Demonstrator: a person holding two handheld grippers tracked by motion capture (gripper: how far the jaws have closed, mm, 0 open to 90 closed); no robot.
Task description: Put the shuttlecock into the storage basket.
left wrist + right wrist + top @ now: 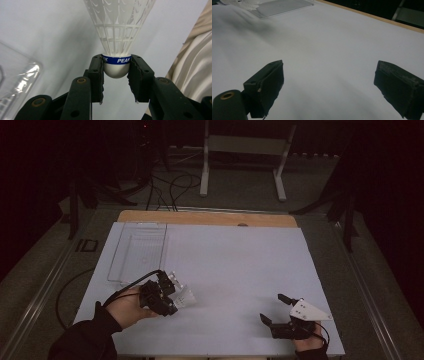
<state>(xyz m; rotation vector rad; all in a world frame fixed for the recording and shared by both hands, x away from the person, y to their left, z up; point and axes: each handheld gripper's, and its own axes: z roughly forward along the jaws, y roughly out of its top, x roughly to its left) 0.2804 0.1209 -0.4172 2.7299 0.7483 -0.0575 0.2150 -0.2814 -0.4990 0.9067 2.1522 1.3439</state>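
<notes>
Fingers of the left gripper are closed on the rounded white cork of a shuttlecock, one pad on each side just under its blue band, with the mesh skirt fanning away from the jaws. In the high view the left gripper holds the shuttlecock low over the white table, just off the near right corner of the clear tray, and the tray looks like the likely place to set it. The right gripper sits well to the right of the tray near the table's front edge, jaws spread wide and holding nothing; in its own view the two pads frame bare table. To do the carry well, the person should keep the squeeze steady on the cork, since it is smooth and domed and could pop out if the pads slide toward its tip. The skirt is light and springy, so it should be kept clear of the tray wall on the way over. A judged good path is to lift slightly, cross the near wall, lower until the shuttlecock is inside the tray, then open the jaws slowly. The right gripper can stay where it is.
</notes>
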